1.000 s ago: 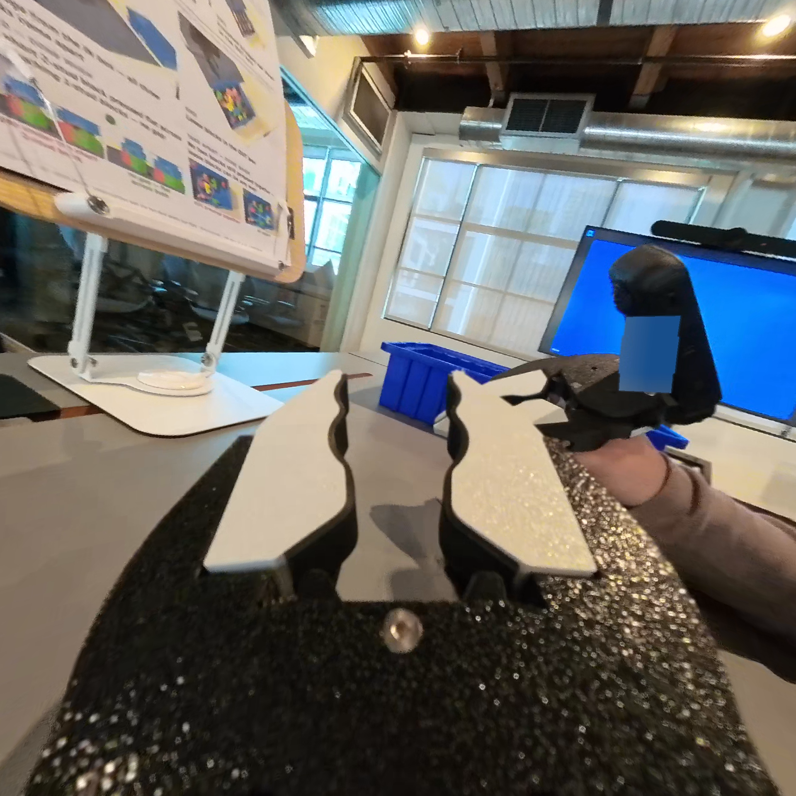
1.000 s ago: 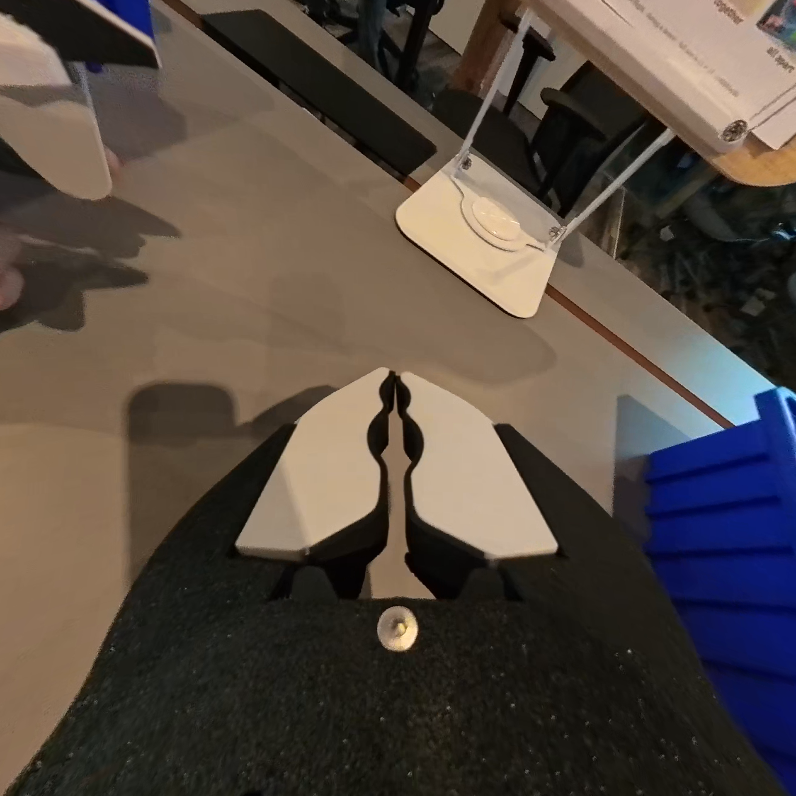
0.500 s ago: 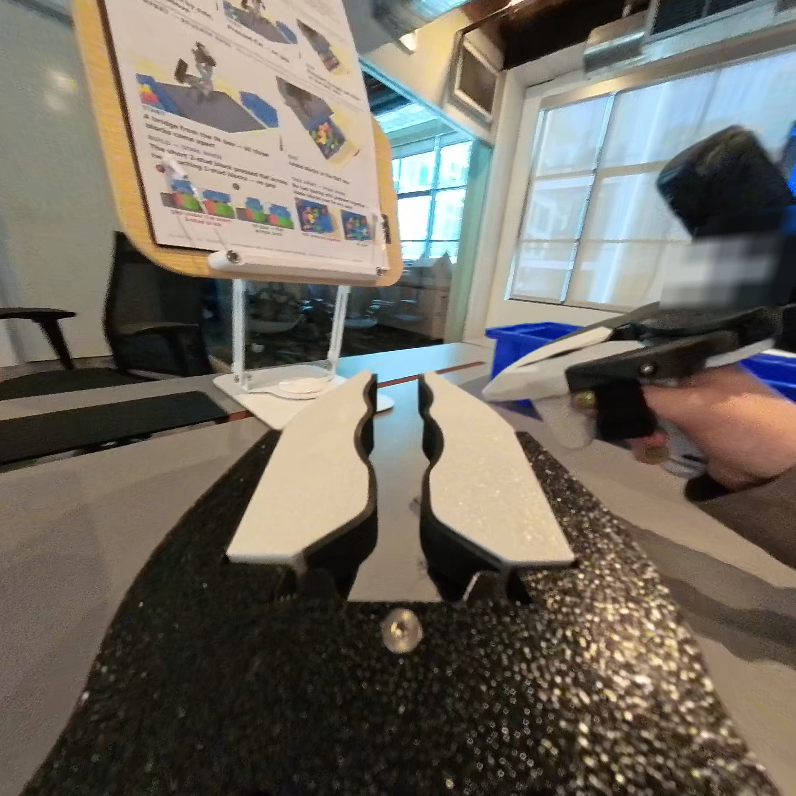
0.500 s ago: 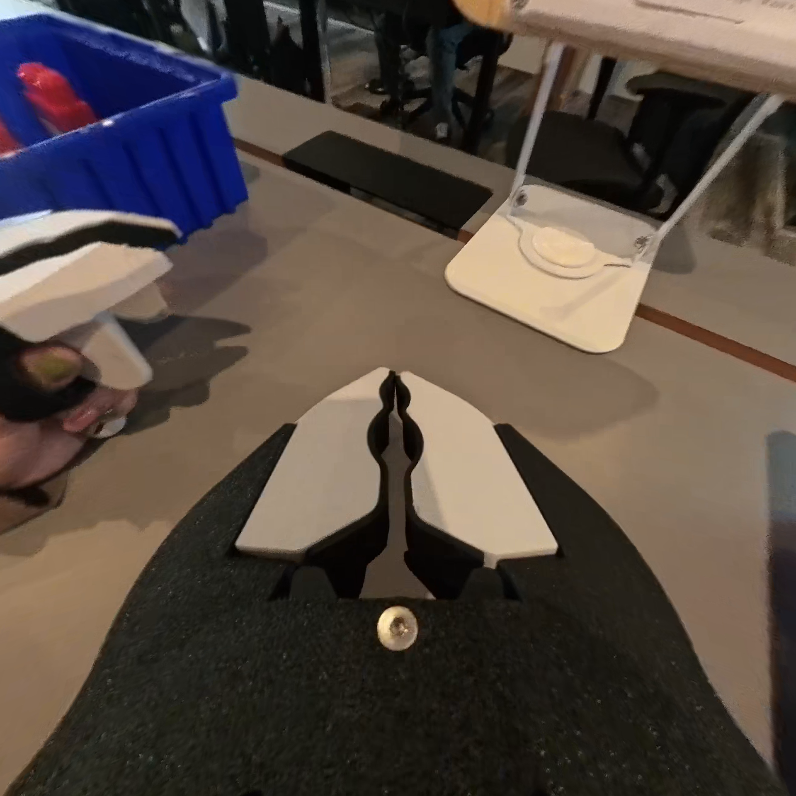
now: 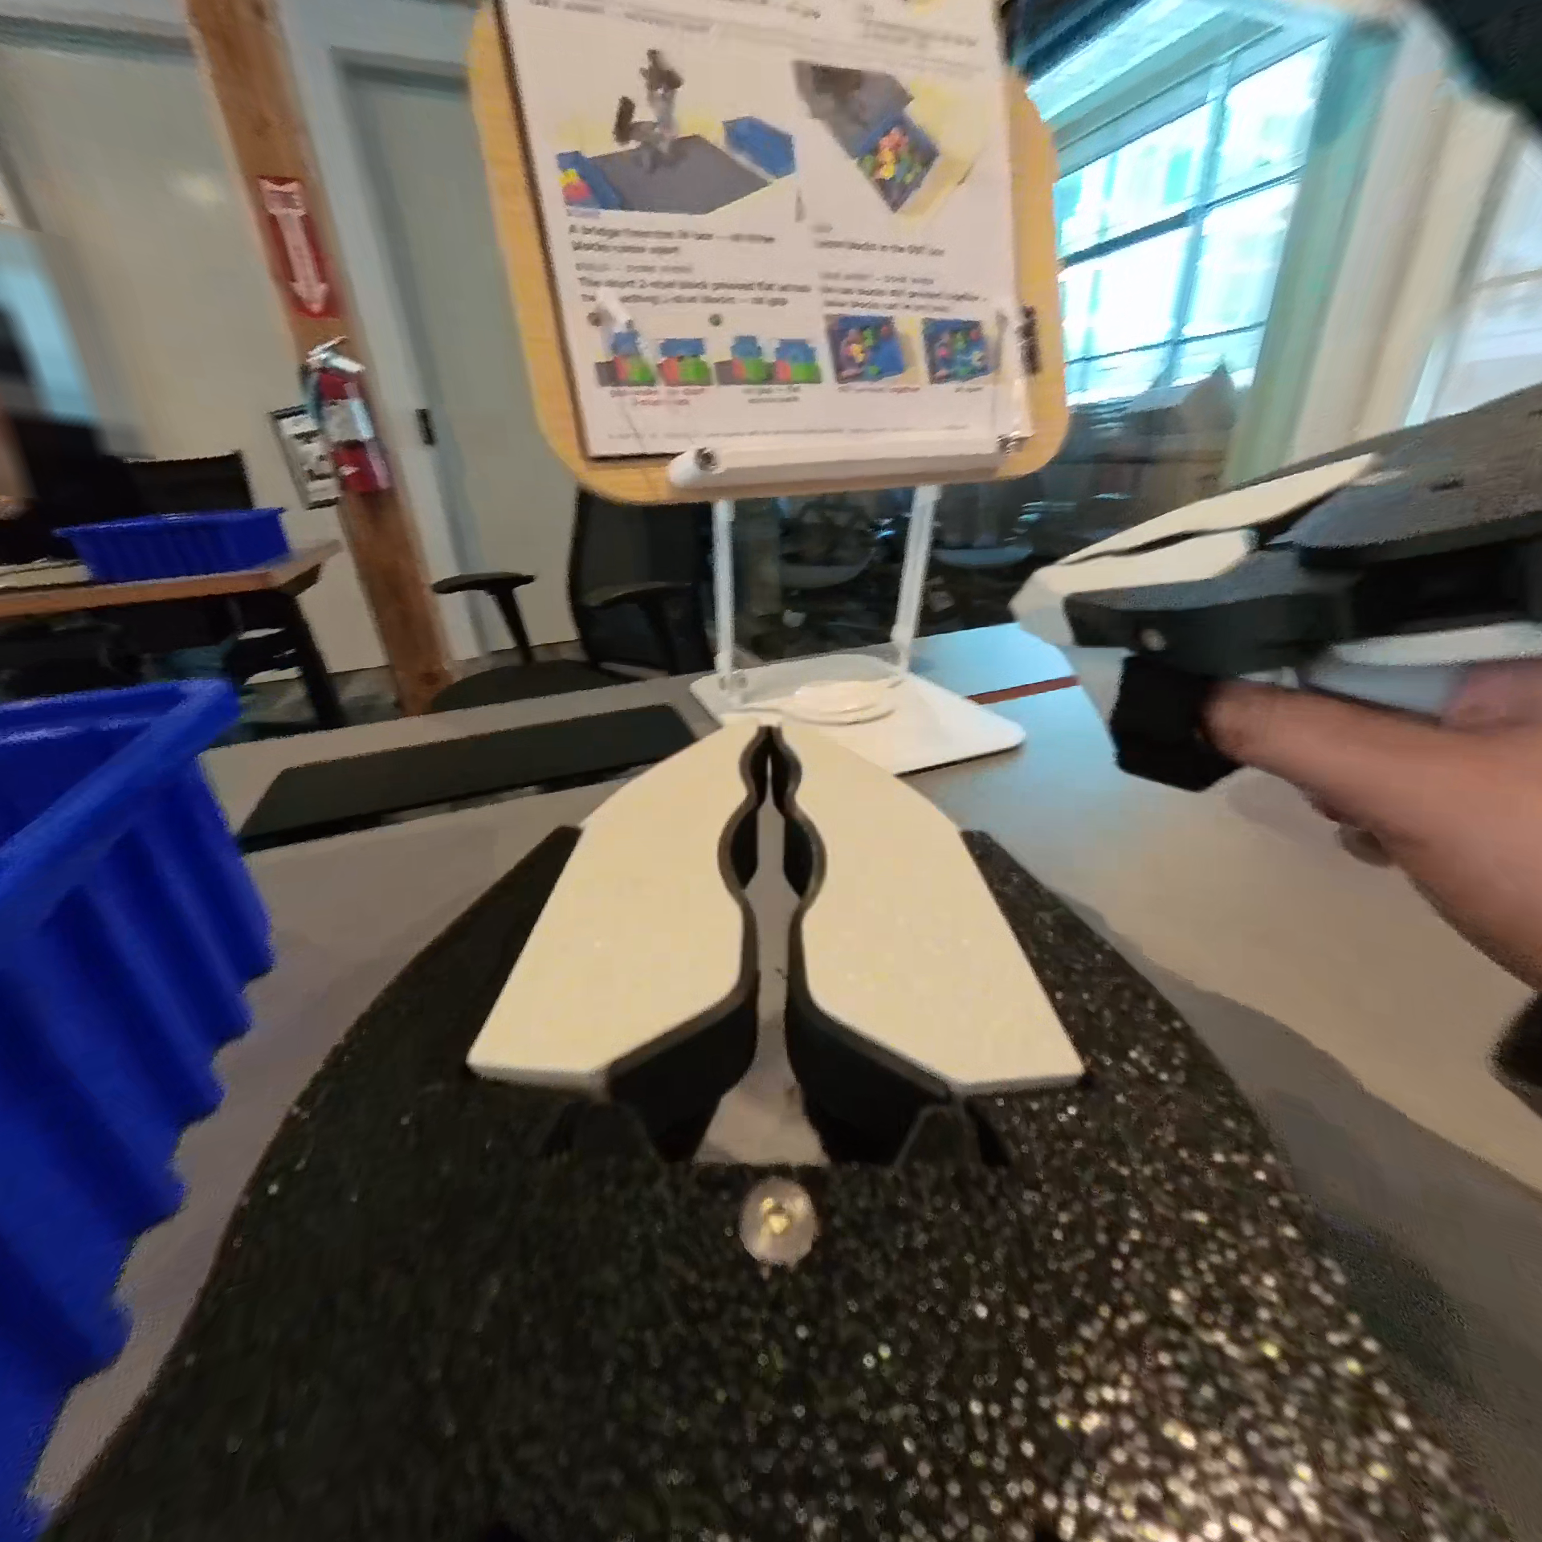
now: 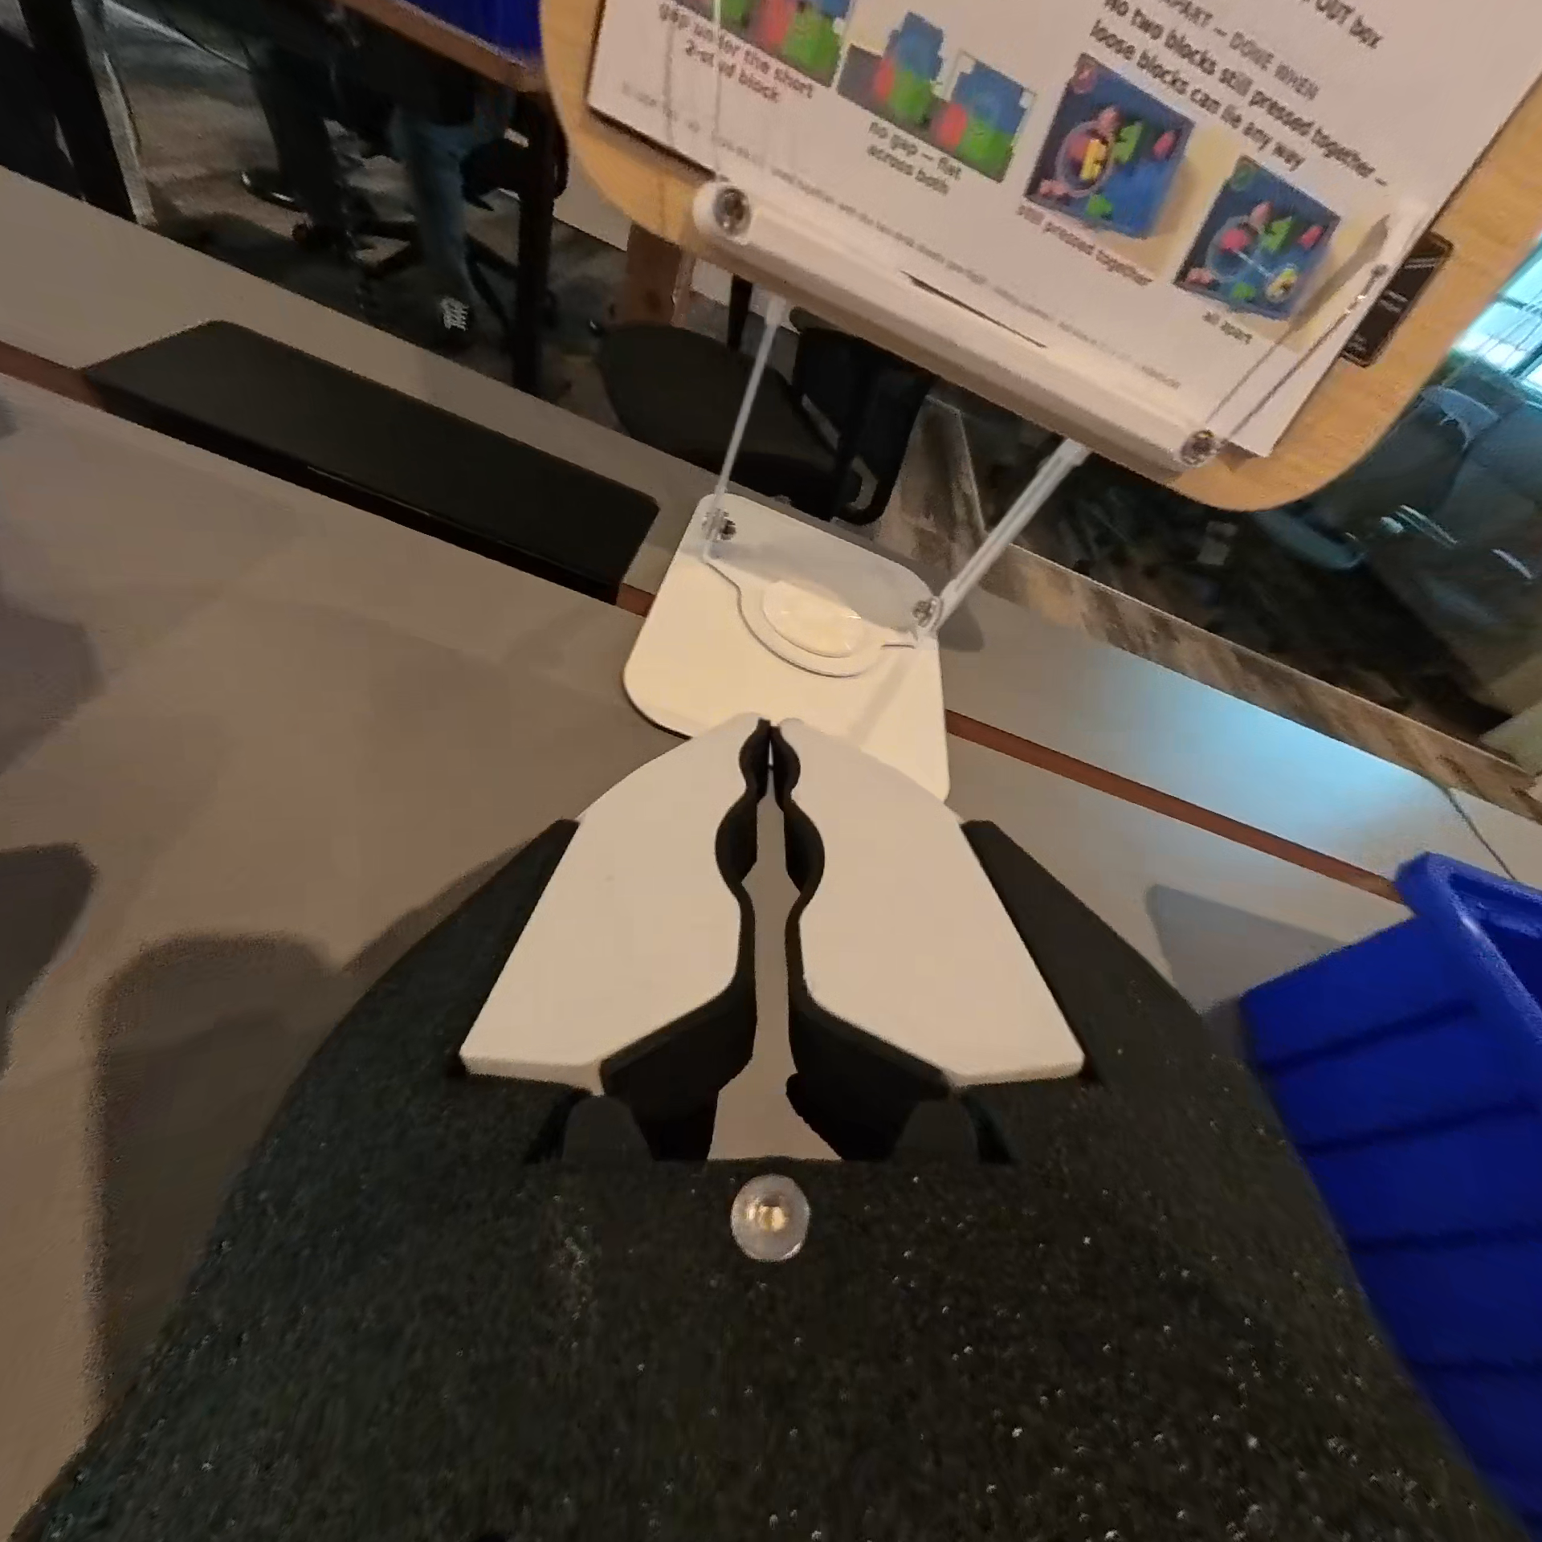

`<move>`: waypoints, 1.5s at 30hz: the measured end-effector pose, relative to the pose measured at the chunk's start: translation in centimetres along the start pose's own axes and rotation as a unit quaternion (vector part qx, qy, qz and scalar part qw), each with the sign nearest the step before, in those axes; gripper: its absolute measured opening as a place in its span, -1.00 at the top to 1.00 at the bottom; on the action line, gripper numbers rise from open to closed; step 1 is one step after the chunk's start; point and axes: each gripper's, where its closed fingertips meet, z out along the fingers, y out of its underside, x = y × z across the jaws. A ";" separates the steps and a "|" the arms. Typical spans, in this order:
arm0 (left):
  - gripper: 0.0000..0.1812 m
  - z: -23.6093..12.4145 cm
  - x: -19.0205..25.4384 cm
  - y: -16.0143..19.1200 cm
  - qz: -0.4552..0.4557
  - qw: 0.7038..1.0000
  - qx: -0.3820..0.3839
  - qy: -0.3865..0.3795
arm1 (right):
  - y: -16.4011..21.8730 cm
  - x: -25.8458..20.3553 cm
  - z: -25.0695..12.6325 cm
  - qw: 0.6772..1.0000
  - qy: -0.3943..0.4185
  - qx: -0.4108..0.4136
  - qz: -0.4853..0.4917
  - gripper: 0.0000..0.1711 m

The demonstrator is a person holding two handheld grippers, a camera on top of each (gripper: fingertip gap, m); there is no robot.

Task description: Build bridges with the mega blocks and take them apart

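Note:
No mega blocks show in either view. My left gripper (image 5: 769, 738) is shut and empty, held above the grey table (image 5: 1168, 876) and pointing at the stand's base. A blue bin (image 5: 108, 918) is close on its left. My right gripper (image 6: 769, 738) is shut and empty, its tips just short of the stand's white base (image 6: 801, 659). It also shows in the left wrist view (image 5: 1035, 597), held by a hand (image 5: 1418, 801) at the right. Another blue bin (image 6: 1418, 1126) is on the right of the right gripper.
An instruction sheet on a wooden board (image 5: 776, 242) stands on a white stand (image 5: 876, 709) at the table's far edge. A black pad (image 6: 367, 451) lies left of the stand. Chairs and another table with a blue bin (image 5: 175, 542) are beyond. The grippers' ends are close to 12 centimeters from one another.
My left gripper closed from open to shut and swung left, bringing the stand ahead and a blue bin to its left. My right gripper swung toward the stand, staying shut.

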 end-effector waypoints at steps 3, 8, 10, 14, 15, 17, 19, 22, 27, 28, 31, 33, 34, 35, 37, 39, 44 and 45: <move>1.00 0.3 -1.3 1.3 -0.008 0.998 -0.046 -0.044 | -0.2 -1.0 0.2 1.000 -0.010 -0.005 0.000 1.00; 1.00 0.3 -2.1 2.5 -0.066 0.992 -0.092 -0.055 | -1.4 -2.9 -0.6 0.998 -0.054 -0.002 -0.019 1.00; 1.00 0.4 -2.2 2.5 -0.075 0.992 -0.090 -0.051 | -3.1 -4.1 -1.6 0.995 -0.094 0.022 -0.039 1.00; 1.00 0.3 -2.1 2.2 -0.070 0.994 -0.077 -0.040 | -10.1 -8.7 -5.8 0.951 -0.253 0.140 -0.110 1.00; 1.00 0.3 -1.9 2.1 -0.064 0.995 -0.074 -0.036 | -12.0 -10.1 -6.7 0.935 -0.288 0.160 -0.133 1.00; 1.00 0.2 -1.4 1.8 -0.050 0.996 -0.065 -0.026 | -15.3 -14.3 -8.9 0.883 -0.383 0.188 -0.197 1.00; 1.00 0.2 -1.1 1.6 -0.036 0.998 -0.055 -0.020 | -17.4 -19.8 -11.6 0.801 -0.506 0.193 -0.254 0.82; 1.00 0.2 -0.9 1.4 -0.028 0.998 -0.049 -0.017 | -17.4 -27.7 -13.7 0.692 -0.643 0.096 -0.315 0.48; 1.00 0.0 -1.0 1.2 -0.038 0.998 -0.040 -0.008 | -13.6 -38.4 -11.9 0.635 -0.660 -0.091 -0.390 0.27; 1.00 -0.1 -1.0 1.2 -0.039 0.998 -0.040 -0.009 | -12.5 -39.9 -11.3 0.629 -0.648 -0.116 -0.413 0.25; 1.00 -0.3 -1.3 1.1 -0.044 0.998 -0.036 -0.010 | -10.2 -43.4 -9.7 0.625 -0.603 -0.149 -0.472 0.22; 1.00 -0.4 -1.5 1.1 -0.049 0.998 -0.036 -0.012 | -9.5 -45.5 -10.1 0.617 -0.611 -0.164 -0.468 0.24; 1.00 -0.4 -1.6 1.1 -0.051 0.998 -0.037 -0.014 | -9.3 -46.4 -10.4 0.617 -0.617 -0.175 -0.455 0.25; 1.00 -0.4 -1.6 1.2 -0.052 0.998 -0.038 -0.015 | -9.2 -47.1 -10.3 0.625 -0.612 -0.185 -0.449 0.28; 1.00 -0.3 -1.7 1.3 -0.052 0.998 -0.043 -0.016 | -8.7 -47.5 -9.2 0.637 -0.582 -0.200 -0.464 0.49; 1.00 -0.3 -1.6 1.4 -0.052 0.998 -0.045 -0.015 | -9.1 -47.1 -8.6 0.642 -0.566 -0.195 -0.479 0.56; 1.00 -0.2 -1.6 1.6 -0.044 0.997 -0.055 -0.016 | -14.1 -41.8 -10.5 0.664 -0.607 -0.156 -0.407 0.57; 1.00 -0.1 -1.5 1.7 -0.042 0.997 -0.057 -0.016 | -15.5 -39.9 -10.9 0.676 -0.614 -0.137 -0.384 0.58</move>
